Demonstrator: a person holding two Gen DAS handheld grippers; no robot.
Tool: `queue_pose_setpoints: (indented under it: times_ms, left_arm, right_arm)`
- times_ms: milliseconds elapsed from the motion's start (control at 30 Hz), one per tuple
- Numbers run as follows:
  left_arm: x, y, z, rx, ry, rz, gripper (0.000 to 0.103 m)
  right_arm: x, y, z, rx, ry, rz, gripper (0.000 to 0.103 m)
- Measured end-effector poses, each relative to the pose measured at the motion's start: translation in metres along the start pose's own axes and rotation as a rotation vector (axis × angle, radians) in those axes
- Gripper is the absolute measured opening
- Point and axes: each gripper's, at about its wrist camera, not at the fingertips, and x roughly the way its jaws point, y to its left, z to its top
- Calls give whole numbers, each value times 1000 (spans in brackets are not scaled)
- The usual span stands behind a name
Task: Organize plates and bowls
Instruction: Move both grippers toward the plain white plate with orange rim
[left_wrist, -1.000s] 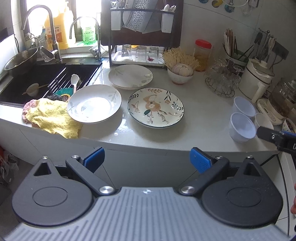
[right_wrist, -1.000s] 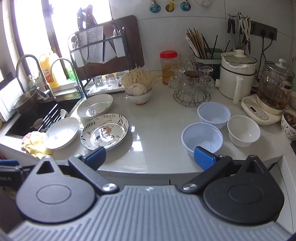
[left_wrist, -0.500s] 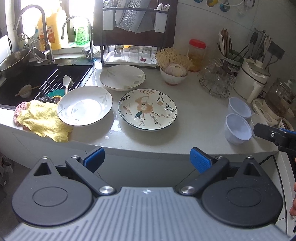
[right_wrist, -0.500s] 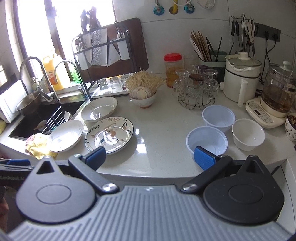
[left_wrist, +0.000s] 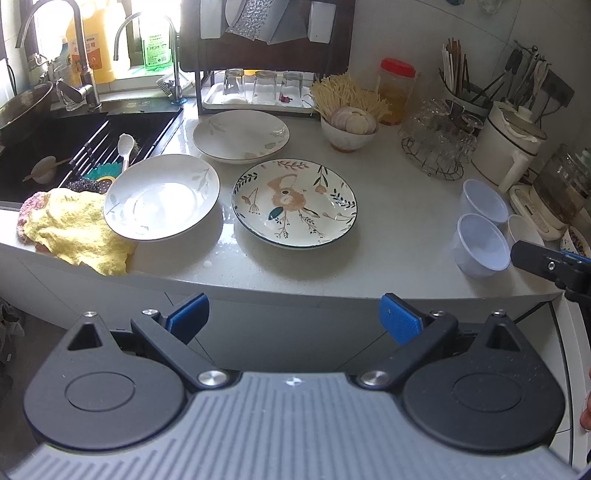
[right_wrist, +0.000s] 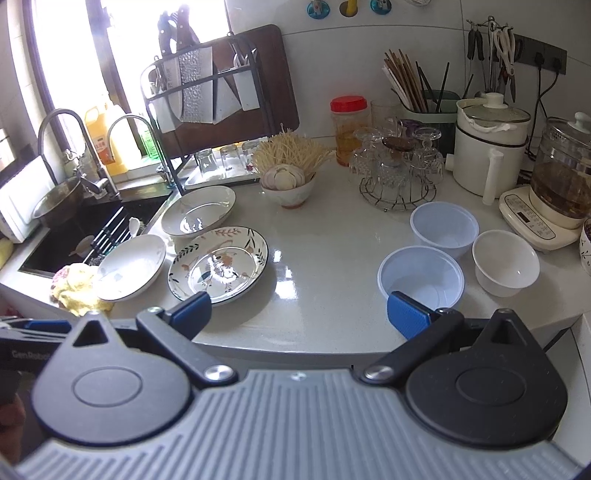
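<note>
Three plates lie on the grey counter: a flower-patterned plate (left_wrist: 294, 204) (right_wrist: 218, 266) in the middle, a white plate (left_wrist: 161, 196) (right_wrist: 129, 266) to its left resting partly on a yellow cloth (left_wrist: 75, 229), and a white plate (left_wrist: 241, 135) (right_wrist: 198, 215) behind them. At the right stand two translucent plastic bowls (right_wrist: 421, 282) (right_wrist: 444, 228) (left_wrist: 480, 244) and a white bowl (right_wrist: 505, 262). My left gripper (left_wrist: 294, 318) hangs open in front of the counter edge, empty. My right gripper (right_wrist: 297, 312) is open and empty too, its right fingertip in front of the nearer plastic bowl.
A sink (left_wrist: 55, 147) with a spoon and a steel bowl lies at the left. Behind the plates are a dish rack (right_wrist: 221, 110) with glasses, a bowl of garlic (left_wrist: 349, 129), a red-lidded jar (right_wrist: 349, 129), a wire stand of glasses (right_wrist: 397, 173), a white cooker (right_wrist: 487, 144) and a glass kettle (right_wrist: 561, 184).
Both grippers have drifted a little closer to the counter and the left view has shifted rightward. Nothing on the counter has moved. Both grippers stay open.
</note>
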Motion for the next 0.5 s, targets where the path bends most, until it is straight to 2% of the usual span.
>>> queue_pose_setpoints:
  times_ms: [200,333,500]
  left_arm:
    - [-6,5,-3,-6,-18,-4,100]
    - [1,14,0,-32,-2,-30,100]
    - [11,27,11,-12,-7,-50,100]
  right_arm:
    - [0,5,-1,-10,-6,26,103]
    - [-1,15,1,-21,-23,36,103]
    - [3,29,1,-28,-48,27,103]
